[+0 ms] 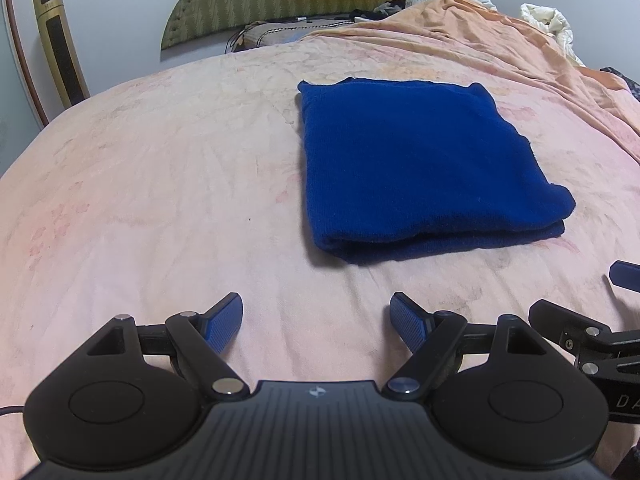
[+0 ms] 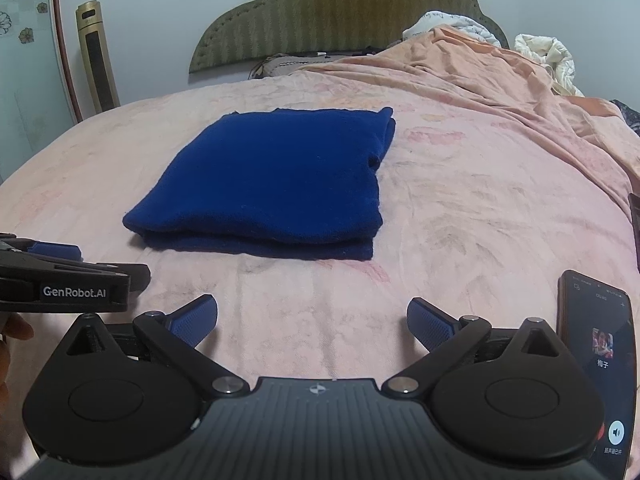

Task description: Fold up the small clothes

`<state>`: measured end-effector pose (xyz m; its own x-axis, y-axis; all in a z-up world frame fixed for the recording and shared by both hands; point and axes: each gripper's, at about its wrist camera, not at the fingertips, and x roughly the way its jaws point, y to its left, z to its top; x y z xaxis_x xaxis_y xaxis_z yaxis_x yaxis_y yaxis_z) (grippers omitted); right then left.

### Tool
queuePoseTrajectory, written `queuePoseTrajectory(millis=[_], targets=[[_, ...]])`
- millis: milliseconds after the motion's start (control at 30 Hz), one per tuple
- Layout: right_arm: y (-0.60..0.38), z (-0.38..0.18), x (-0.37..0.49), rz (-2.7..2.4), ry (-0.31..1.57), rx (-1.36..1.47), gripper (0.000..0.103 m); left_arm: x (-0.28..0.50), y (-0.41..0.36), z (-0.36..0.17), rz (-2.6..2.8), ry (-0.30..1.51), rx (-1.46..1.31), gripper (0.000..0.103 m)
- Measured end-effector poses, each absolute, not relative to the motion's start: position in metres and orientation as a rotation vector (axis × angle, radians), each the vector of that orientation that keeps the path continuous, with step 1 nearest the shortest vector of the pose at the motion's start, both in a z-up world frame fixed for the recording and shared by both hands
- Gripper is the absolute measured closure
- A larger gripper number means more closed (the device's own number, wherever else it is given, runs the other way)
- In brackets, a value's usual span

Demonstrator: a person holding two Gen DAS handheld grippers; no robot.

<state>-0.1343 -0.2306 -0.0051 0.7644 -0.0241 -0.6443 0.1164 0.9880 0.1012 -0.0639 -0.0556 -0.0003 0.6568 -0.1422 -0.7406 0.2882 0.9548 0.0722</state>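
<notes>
blue garment (image 1: 420, 160) lies folded into a neat layered rectangle on the pink bedsheet (image 1: 160, 200), centre right of the left view. left gripper (image 1: 316, 320) and right gripper (image 2: 312, 320) both stand spread wide, empty, near its lower edge without touching. folding looks complete; no other garment visible.

The left tool (image 1: 316, 322) is matte black, with a ribbed central housing bearing a small round emblem, two rounded lobes with oval recesses, and crossed link arms pinned by silver rivets. Its fingertips (image 1: 224, 322) carry blue textured pads. The right tool (image 2: 312, 322) has the same build: black ribbed body, silver pins, triangular cut-outs, blue pads. Seen from the right wrist, the left tool's side carries white "GenRobot.AI" lettering.
</notes>
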Motion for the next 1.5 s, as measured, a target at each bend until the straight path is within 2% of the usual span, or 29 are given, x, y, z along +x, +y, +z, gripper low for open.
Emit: queuePoseTrajectory(millis=[1500], targets=[[-0.2263, 0.0010, -0.1402, -0.064, 0.675, 0.149, 0.001, -0.0688, -0.0533, 0.0004, -0.234, 0.824, 0.195, 0.022]])
